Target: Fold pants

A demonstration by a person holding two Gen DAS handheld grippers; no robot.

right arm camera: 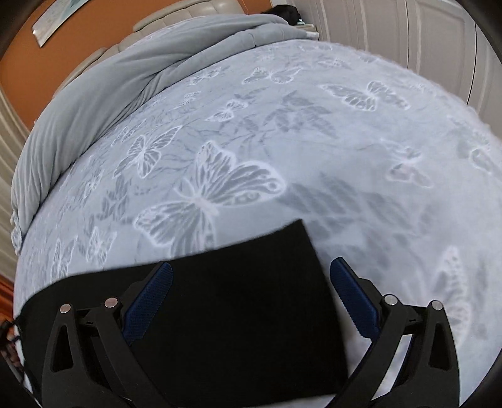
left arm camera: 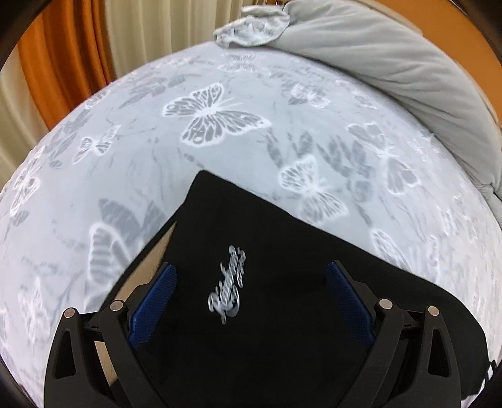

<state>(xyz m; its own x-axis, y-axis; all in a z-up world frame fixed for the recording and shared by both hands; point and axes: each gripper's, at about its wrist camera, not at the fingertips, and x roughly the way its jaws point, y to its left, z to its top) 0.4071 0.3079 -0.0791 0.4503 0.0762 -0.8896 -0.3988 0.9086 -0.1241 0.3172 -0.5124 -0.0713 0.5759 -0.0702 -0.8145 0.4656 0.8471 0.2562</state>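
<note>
Black pants (left arm camera: 257,251) lying flat on a bed (left arm camera: 125,175), folded into a compact dark slab with straight edges and one sharp corner pointing away in each wrist view. Spread over a pale grey bedspread (right arm camera: 360,163) printed with white and grey butterflies and leaves. On the cloth, in the left wrist view, a silvery-white script logo (left arm camera: 227,284), running slantwise between the fingers; too smeared by blur to read letter for letter.

Left tongs (left arm camera: 251,270) spread wide, hovering over the pants with the logo between the blue ribbed pads (left arm camera: 157,301); pinching nothing. Right tongs (right arm camera: 251,268) likewise spread wide, over the other end of the folded pants, left pad above the black cloth, right pad (right arm camera: 351,295) just past the pants' edge above the bedspread; gripping nothing.

Bunched along the far side of the bed, a plain grey duvet (right arm camera: 94,94), with a patterned pillow (left arm camera: 251,28) at its end in the left wrist view. Beyond, orange and cream curtains (left arm camera: 62,47) on the left view's side; on the right view's side an orange wall, a padded cream headboard (right arm camera: 200,11) and white panelled doors (right arm camera: 408,31).
</note>
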